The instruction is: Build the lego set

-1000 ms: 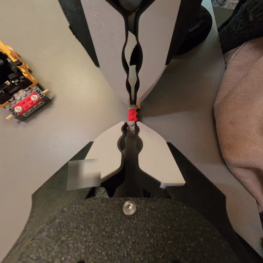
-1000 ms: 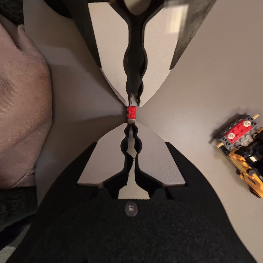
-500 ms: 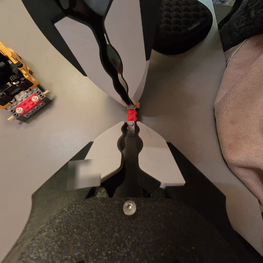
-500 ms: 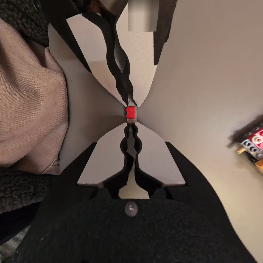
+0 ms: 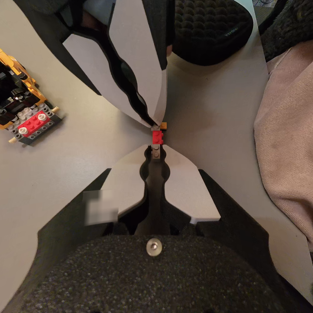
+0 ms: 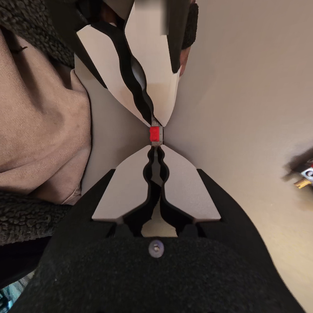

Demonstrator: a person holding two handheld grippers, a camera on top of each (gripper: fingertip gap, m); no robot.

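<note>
A small assembly, a red brick (image 5: 157,137) on a thin grey plate (image 5: 156,154), hangs above the table between both grippers. My left gripper (image 5: 156,149) is shut on the plate's near end. My right gripper (image 5: 155,125) comes in from above, leaning left, and is shut on the far end, next to a small orange piece (image 5: 163,125). In the right wrist view my right gripper (image 6: 156,147) pinches one end below the red brick (image 6: 154,134), and the left gripper (image 6: 155,122) pinches the other. The yellow, black and grey lego model (image 5: 25,110) lies at the left.
A black bumpy cushion (image 5: 211,30) lies at the table's far side. Pinkish-beige cloth (image 5: 288,135) covers the right edge and shows at the left of the right wrist view (image 6: 42,118), with dark fleece (image 6: 25,216) below it. The model's corner (image 6: 304,176) sits at that view's right edge. The grippers are tip to tip, or close to it.
The right gripper has swung from straight opposite the left to a slant, still shut on the assembly. The model has slid to the right view's edge. The left gripper has hardly moved.
</note>
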